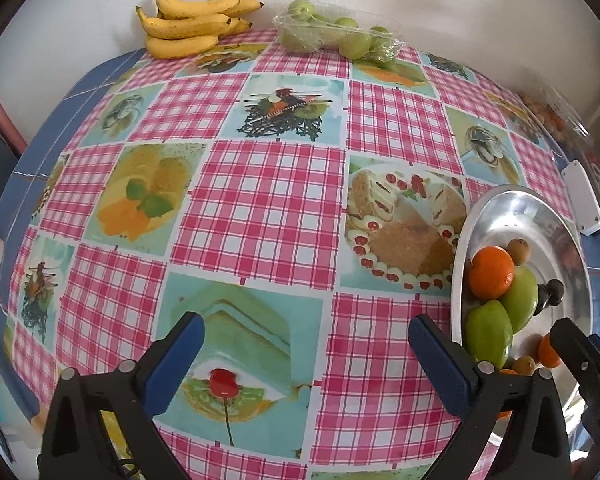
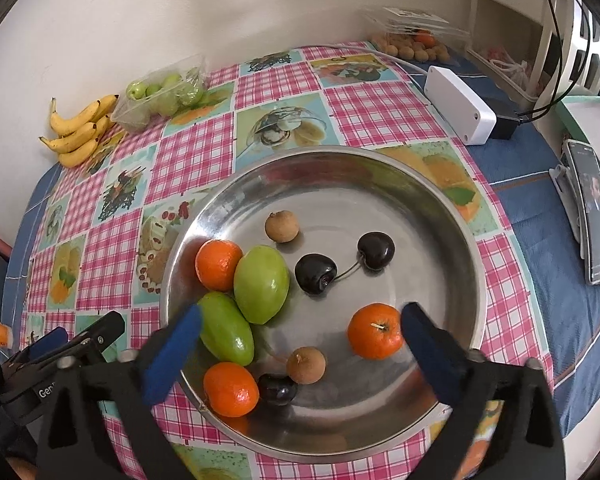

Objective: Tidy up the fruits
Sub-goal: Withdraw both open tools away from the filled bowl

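Both claws gape empty over the fruit bowl (image 2: 440, 216).
Your right claw (image 2: 300, 340) hangs wide above the lower-frame tangerine (image 2: 374, 330); your left claw (image 1: 306, 350) is over bare counter (image 1: 272, 208). Close carelessly and round fruit rolls away.

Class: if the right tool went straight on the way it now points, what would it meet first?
Probably the bare floor of the metal bowl; the right tool stands open above it, with the nearest orange just inside its right finger.

Bowl (image 2: 452, 216): polished metal, mirror-glossy, smooth. Tablecloth (image 1: 268, 208): printed, slight sheen. Punnet (image 1: 332, 34): clear crinkled plastic. Cherries (image 2: 315, 274): dark, glossy skin. Oranges (image 2: 375, 331): dimpled peel. Gripper pads (image 2: 172, 356): blue, matt
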### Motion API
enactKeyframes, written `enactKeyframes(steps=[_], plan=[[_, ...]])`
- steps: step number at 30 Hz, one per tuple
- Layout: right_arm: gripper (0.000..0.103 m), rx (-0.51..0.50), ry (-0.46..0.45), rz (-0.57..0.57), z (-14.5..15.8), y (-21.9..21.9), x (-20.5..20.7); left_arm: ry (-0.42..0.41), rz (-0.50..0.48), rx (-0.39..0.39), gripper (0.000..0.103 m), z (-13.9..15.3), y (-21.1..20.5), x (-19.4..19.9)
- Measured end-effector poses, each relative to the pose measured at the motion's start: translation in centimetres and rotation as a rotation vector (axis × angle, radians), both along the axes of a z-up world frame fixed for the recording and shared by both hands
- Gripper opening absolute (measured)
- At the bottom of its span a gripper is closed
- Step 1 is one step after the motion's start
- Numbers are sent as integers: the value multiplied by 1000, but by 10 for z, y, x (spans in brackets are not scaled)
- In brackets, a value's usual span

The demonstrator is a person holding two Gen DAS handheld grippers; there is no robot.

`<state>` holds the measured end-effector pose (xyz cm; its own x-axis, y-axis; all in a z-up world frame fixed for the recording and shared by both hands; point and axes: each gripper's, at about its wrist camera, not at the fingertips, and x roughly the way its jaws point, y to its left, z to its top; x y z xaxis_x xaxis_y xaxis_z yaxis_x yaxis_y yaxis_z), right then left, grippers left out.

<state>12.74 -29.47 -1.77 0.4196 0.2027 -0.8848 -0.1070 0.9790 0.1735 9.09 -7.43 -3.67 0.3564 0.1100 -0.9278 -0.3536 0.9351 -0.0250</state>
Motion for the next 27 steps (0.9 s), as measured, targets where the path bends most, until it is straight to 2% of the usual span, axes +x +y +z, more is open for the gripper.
enactKeyframes(steps=[5, 11, 17, 22, 27], plan=[[101, -5, -1, 7, -1, 3, -6, -1, -10, 107, 103, 6, 0, -6], [101, -29, -13, 15, 1, 5, -24, -26, 0, 135, 103, 20, 5, -24], [101, -31, -33, 24, 7, 3, -46, 11, 21, 220, 103, 29, 5, -50], [101, -39, -56, 45, 13, 6, -65, 1, 12, 208, 103, 37, 2, -73], [101, -34, -102, 34, 24, 4, -75, -27, 17, 198, 103, 44, 0, -80]])
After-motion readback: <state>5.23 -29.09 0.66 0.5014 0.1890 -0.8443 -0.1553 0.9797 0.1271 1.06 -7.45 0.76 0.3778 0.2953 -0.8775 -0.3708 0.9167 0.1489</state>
